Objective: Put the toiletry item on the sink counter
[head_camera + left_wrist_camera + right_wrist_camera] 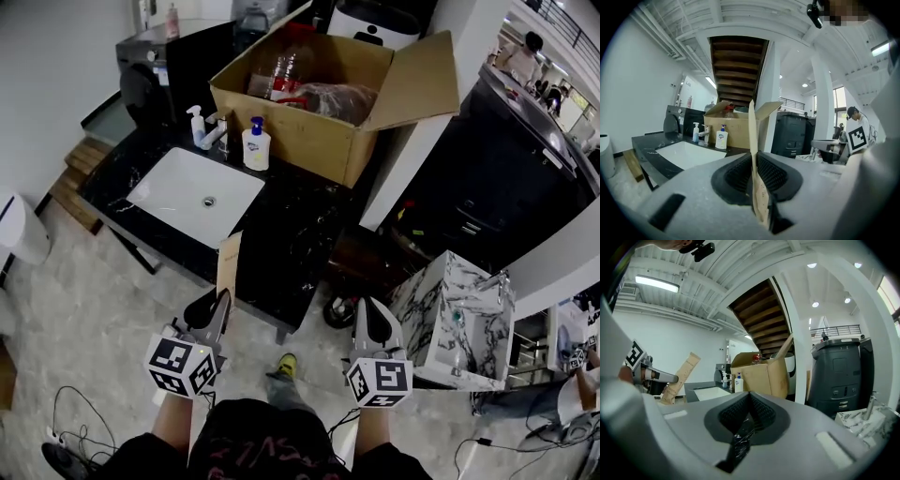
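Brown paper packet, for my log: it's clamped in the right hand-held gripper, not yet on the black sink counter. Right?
Wrong side: the left hand-held gripper clamps the brown paper packet, as the left gripper view shows. It is not yet on the black sink counter.

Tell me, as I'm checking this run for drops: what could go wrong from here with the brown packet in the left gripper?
1. The left gripper pinches the thin brown packet only near its lower end; most stands free above the jaws, so it might bend or swivel.
2. The bare counter lies between the open sink basin and the cardboard box; set down badly, the packet could slide into the basin.
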A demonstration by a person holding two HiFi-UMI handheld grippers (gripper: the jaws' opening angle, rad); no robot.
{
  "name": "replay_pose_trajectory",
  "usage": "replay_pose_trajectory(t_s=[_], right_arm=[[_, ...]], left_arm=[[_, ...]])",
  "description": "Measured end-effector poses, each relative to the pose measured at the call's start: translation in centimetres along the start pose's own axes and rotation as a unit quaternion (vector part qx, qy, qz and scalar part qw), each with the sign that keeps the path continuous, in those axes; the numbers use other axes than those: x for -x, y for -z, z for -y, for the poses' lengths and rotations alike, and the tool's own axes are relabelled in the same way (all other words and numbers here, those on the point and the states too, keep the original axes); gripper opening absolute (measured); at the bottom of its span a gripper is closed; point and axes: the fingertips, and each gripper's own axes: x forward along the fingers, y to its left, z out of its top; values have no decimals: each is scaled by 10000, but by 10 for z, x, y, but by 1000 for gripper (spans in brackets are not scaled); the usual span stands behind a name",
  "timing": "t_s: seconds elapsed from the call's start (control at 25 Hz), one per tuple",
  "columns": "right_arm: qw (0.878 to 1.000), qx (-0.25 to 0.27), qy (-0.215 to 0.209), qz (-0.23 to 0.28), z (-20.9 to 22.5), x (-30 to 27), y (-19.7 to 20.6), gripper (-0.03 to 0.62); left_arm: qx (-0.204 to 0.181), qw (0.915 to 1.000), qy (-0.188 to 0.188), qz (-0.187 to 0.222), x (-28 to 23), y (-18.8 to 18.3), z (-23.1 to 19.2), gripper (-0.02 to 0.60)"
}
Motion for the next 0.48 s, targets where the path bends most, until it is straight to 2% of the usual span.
replay_pose_trajectory(t_s=[0.24, 0.48], right_arm=[[9997, -164, -153, 14, 39, -74, -2, 9], [9983, -276, -494, 129, 65, -130, -13, 9]], left_arm=[[-123, 9995, -204, -182, -67, -14, -17, 42], [-254, 9987, -373, -219, -119, -41, -21, 42]])
